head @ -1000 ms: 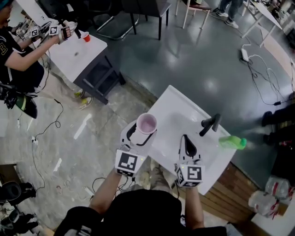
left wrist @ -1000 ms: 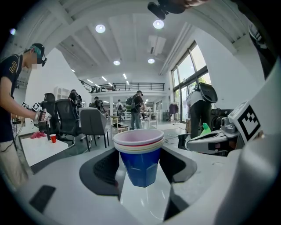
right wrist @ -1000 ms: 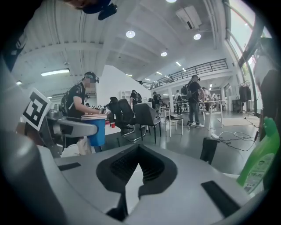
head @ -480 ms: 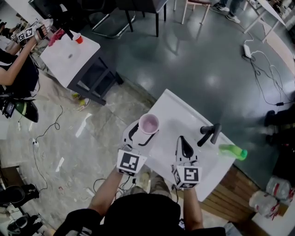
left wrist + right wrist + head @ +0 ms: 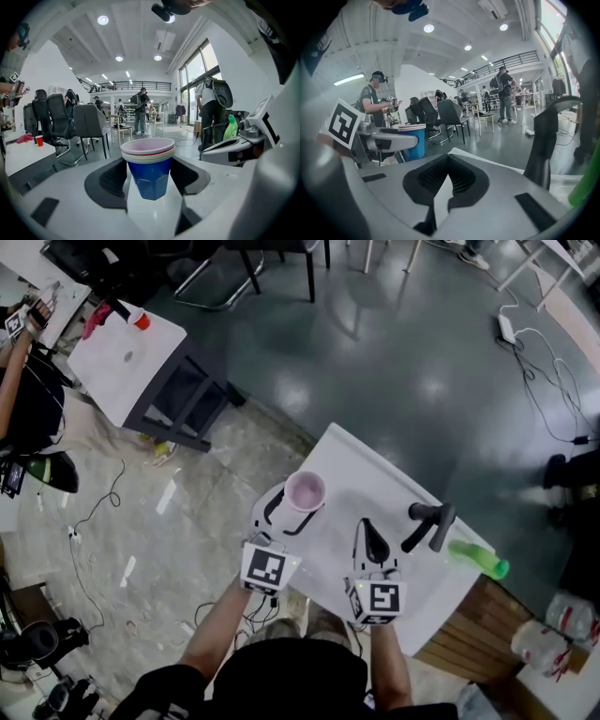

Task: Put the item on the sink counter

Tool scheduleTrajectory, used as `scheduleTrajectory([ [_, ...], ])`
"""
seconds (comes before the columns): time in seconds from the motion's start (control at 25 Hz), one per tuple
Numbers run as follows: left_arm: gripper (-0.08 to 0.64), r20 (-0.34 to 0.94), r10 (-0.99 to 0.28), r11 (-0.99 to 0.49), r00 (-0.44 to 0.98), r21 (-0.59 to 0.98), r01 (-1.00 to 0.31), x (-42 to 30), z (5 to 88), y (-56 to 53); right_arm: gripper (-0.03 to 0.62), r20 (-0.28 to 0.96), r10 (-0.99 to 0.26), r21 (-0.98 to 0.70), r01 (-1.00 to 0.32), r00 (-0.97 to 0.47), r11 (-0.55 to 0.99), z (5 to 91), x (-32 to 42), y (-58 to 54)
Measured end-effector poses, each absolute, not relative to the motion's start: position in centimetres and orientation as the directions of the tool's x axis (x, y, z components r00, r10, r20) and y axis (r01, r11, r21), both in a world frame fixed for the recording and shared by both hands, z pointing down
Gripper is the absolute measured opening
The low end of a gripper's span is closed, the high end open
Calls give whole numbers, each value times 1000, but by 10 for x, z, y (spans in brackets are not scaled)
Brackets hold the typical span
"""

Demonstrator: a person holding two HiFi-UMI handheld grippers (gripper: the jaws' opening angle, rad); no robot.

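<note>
Pads (image 5: 110, 180) of the left gripper (image 5: 150, 174) sit against both sides of a stack of cups (image 5: 149, 168), pinching it just under the rims. The outermost cup is blue. The rims nested above it show white and red edges, and the innermost cup is pale pink inside. The stack stands upright with its long axis vertical. Its open mouth points straight up and its narrow base points down toward the white surface. No view settles whether the base touches that surface or hangs just above it.

Seen from the head camera, the stack is at the left edge of the white sink counter (image 5: 356, 482), on the side nearer the person, and its pink mouth faces the camera.

To its right, the right gripper (image 5: 449, 177) has its 2 jaws pressed together at the tips, with nothing between them. It is over the counter's near edge. Each gripper carries 1 marker cube (image 5: 270, 568) at its rear, close to the person's hands.

Farther right on the counter a black faucet (image 5: 429, 521) rises. A green bottle (image 5: 478, 559) lies on its side just beside the faucet, near the counter's right edge.

Well away at the upper left (across the grey floor) is a small white table (image 5: 117, 362) with a red cup (image 5: 141, 321) on it. Another person's arm (image 5: 17, 343) reaches in at the frame edge beside that table.
</note>
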State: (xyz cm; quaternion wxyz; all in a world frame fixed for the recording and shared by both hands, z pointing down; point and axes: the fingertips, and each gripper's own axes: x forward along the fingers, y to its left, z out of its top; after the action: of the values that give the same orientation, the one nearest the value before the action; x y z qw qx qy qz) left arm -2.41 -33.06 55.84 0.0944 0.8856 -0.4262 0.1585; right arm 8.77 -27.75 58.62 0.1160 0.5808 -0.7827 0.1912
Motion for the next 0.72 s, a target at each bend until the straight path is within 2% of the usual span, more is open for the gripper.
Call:
scheduleTrajectory([
  [0.72, 284, 358, -701, -647, 617, 43, -761, 0, 629, -378, -2, 459, -838, -187, -954, -296, 235, 634, 91, -307],
])
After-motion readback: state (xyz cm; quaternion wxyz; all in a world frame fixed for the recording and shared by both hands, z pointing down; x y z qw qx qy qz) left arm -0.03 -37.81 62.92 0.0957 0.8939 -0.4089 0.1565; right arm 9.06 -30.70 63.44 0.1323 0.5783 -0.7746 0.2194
